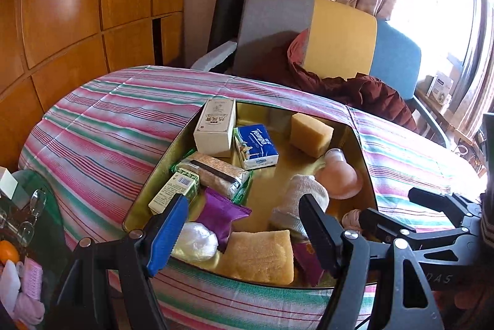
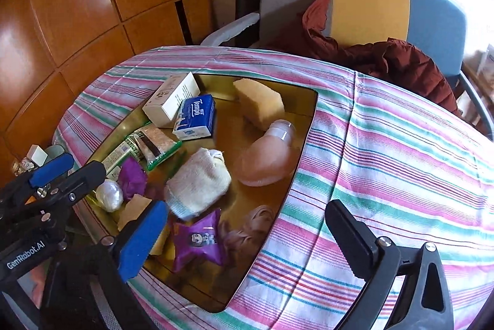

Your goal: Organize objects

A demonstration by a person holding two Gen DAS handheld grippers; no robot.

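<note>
A shallow gold tray sits on a striped cloth. It holds a white box, a blue Tempo tissue pack, a yellow sponge, a pink bottle, a rolled white sock, purple snack packets, a cracker packet and a flat yellow sponge. My left gripper is open above the tray's near edge. Over the tray's near right corner my right gripper stands wide open, with nothing between its fingers.
The striped cloth stretches bare to the tray's right. An armchair with a dark red jacket stands behind the table. A glass side table with glasses and small items is at the left. Wooden panels line the left wall.
</note>
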